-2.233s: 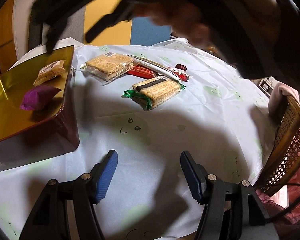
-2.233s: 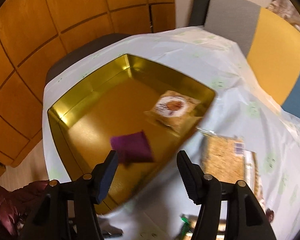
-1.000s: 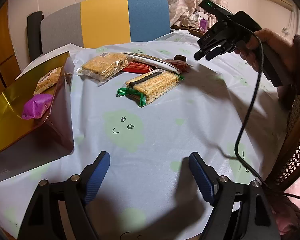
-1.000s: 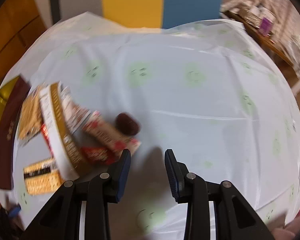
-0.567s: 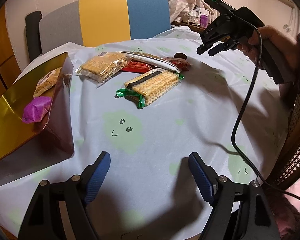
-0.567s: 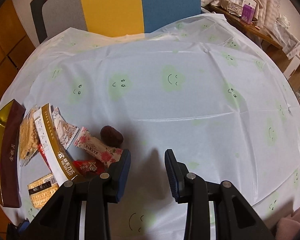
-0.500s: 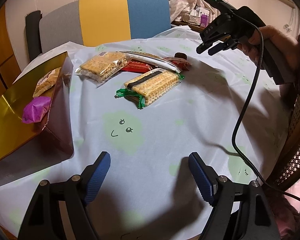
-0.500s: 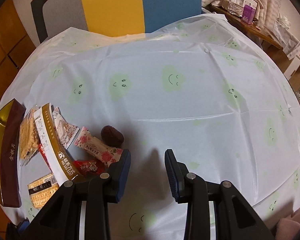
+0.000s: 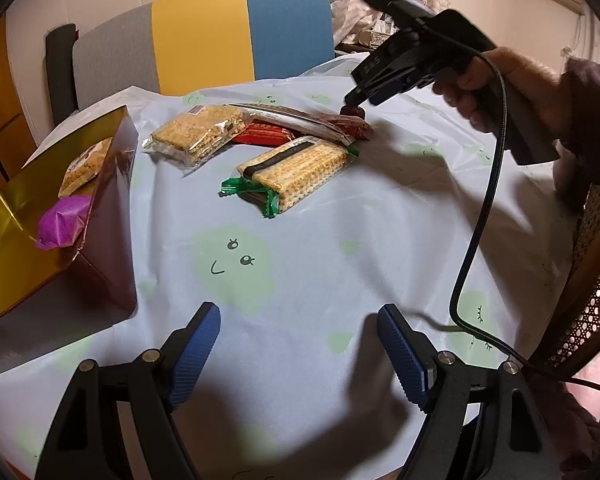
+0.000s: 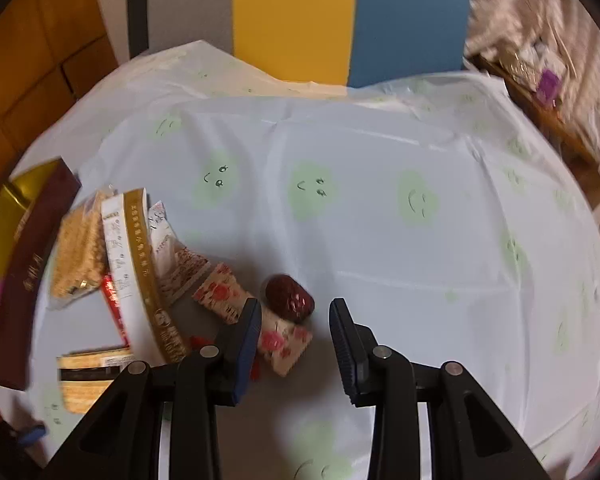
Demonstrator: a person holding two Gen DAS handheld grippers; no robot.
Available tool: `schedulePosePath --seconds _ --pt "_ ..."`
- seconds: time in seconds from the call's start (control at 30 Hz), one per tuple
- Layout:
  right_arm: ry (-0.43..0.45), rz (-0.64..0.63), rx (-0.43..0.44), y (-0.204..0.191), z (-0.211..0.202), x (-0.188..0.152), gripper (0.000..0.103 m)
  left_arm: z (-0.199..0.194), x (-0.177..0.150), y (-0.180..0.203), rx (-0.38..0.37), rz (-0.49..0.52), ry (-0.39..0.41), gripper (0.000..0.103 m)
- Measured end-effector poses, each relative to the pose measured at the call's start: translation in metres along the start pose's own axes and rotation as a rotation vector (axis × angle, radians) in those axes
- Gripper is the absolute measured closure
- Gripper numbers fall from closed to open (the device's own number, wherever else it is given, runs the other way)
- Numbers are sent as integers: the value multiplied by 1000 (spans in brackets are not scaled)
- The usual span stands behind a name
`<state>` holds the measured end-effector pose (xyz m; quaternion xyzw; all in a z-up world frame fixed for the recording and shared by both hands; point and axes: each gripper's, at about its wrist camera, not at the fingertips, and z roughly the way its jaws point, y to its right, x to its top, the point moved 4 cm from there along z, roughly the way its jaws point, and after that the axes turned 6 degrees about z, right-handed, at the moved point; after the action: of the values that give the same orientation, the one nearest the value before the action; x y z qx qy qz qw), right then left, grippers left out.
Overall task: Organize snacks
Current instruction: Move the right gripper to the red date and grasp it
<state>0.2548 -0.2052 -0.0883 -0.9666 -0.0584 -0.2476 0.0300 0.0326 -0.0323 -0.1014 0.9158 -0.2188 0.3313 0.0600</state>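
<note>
Hovering right hand-held gripper (image 10: 292, 316), jaws narrow and empty, straddles dark red candy (image 10: 289, 293); left hand-held gripper (image 9: 298, 336) wide, empty over worktop (image 9: 340, 240).

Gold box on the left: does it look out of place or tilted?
Yes. The gold box sits tilted on the table, one side raised, and the purple snack rests against its lower wall. Why it tilts is not visible.
</note>
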Motion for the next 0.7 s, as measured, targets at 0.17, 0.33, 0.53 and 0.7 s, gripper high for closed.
schedulePosePath --seconds 0.17,0.33,0.53,0.7 --pt "-22 -40 7 -2 18 0 67 0 -1 1 2 2 5 21" --pt "-15 -38 15 2 21 5 75 0 -2 2 5 9 3 20" --pt "-43 -50 16 3 22 4 75 -3 14 3 -24 26 -25 31" --pt "-58 -44 8 5 22 3 75 -8 51 -3 -7 51 2 31"
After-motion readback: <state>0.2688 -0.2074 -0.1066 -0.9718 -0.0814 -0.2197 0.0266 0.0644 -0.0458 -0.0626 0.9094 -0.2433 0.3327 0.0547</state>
